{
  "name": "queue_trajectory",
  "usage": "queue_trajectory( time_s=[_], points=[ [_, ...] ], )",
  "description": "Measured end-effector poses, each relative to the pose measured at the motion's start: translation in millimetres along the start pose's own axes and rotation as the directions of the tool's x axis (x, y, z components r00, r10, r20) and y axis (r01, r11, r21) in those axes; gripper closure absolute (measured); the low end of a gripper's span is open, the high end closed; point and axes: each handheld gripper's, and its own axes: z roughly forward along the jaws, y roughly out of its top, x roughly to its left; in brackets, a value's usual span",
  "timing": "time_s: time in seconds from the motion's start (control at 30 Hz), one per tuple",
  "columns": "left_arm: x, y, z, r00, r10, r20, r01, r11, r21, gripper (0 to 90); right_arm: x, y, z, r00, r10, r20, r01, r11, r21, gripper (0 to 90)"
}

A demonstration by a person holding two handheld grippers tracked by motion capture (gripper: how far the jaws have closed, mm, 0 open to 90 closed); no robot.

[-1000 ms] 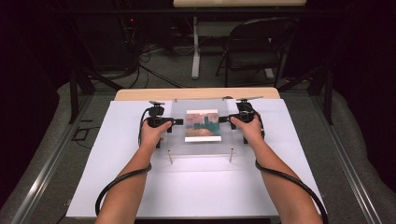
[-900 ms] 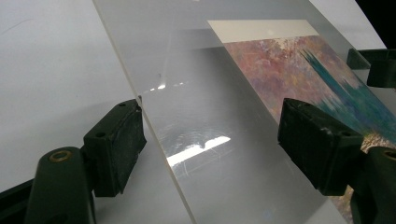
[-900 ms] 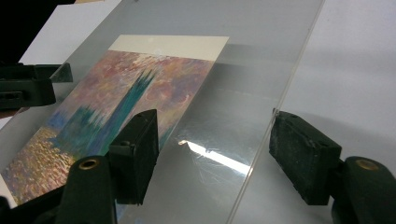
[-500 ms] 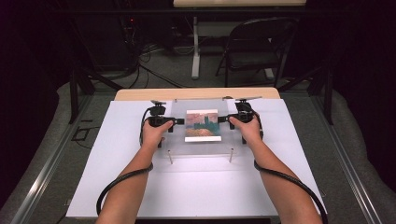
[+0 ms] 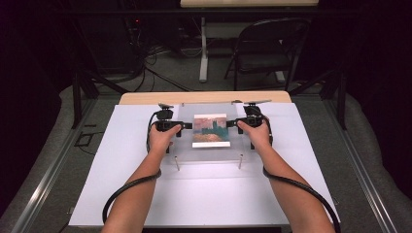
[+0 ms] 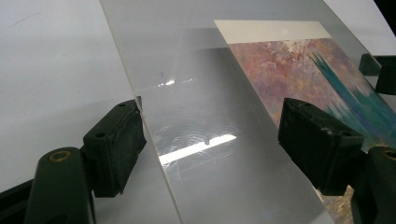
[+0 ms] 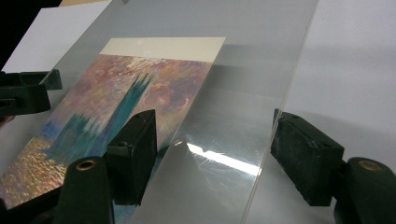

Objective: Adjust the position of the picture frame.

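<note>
Holding a clear acrylic sheet (image 5: 209,133) between us, we see it lies over the white table (image 5: 111,184), its long axis running from one gripper to the other. Our left gripper (image 5: 180,127) and right gripper (image 5: 240,123) straddle opposite edges, jaws apart, probably not yet pinching. The gripper views show the painted print (image 7: 112,112) under the sheet in detail; the high view shows two small pegs (image 5: 177,163) nearer us.

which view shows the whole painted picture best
The high view: the whole painted picture shows under the clear sheet, between both grippers. The left gripper view shows its top and one side; the right gripper view shows most, a jaw covering part.
</note>
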Motion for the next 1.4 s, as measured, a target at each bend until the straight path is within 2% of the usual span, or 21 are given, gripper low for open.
queue_trajectory(
  time_s=[0.2, 0.43, 0.77, 1.17, 1.3, 1.37, 1.4],
  points=[
    [-2.7, -0.2, 0.7, 0.9997, -0.013, -0.019, 0.013, 0.9998, -0.012, 23.1, 2.6, 1.0, -0.2, 0.9998, 0.011, 0.017, -0.011, 1.0, 0.006, 31.6],
    [-0.9, 0.6, -0.5, 0.9998, -0.013, -0.013, 0.013, 0.9999, -0.006, 24.9, 6.3, 1.6, 0.1, 0.9987, 0.026, 0.043, -0.026, 1.0, 0.006, 31.8],
    [-1.0, -1.1, -2.6, 0.9988, -0.047, -0.015, 0.046, 0.9984, -0.032, 29.4, 10.4, 1.6, -0.1, 0.9964, 0.047, 0.07, -0.048, 0.999, 0.003, 31.8],
    [-6.8, -0.4, -12.8, 0.9982, -0.054, -0.027, 0.052, 0.9958, -0.076, 34.6, 17.7, 2.6, -7.7, 0.9962, 0.025, 0.083, -0.022, 0.999, -0.031, 31.9],
    [-10.0, -0.1, -18.9, 0.9981, -0.057, -0.024, 0.054, 0.9916, -0.117, 37.5, 22.1, 3.2, -13.7, 0.9959, 0.0, 0.09, 0.005, 0.998, -0.055, 32.0],
    [-10.7, 0.2, -20.7, 0.9982, -0.055, -0.025, 0.051, 0.9912, -0.122, 38.8, 24.7, 3.5, -16.2, 0.9958, 0.001, 0.091, 0.007, 0.997, -0.079, 32.6],
    [-12.8, 0.4, -23.6, 0.9982, -0.054, -0.028, 0.049, 0.9887, -0.141, 39.3, 25.8, 3.8, -17.7, 0.9955, -0.006, 0.095, 0.014, 0.996, -0.083, 32.7]
  ],
)
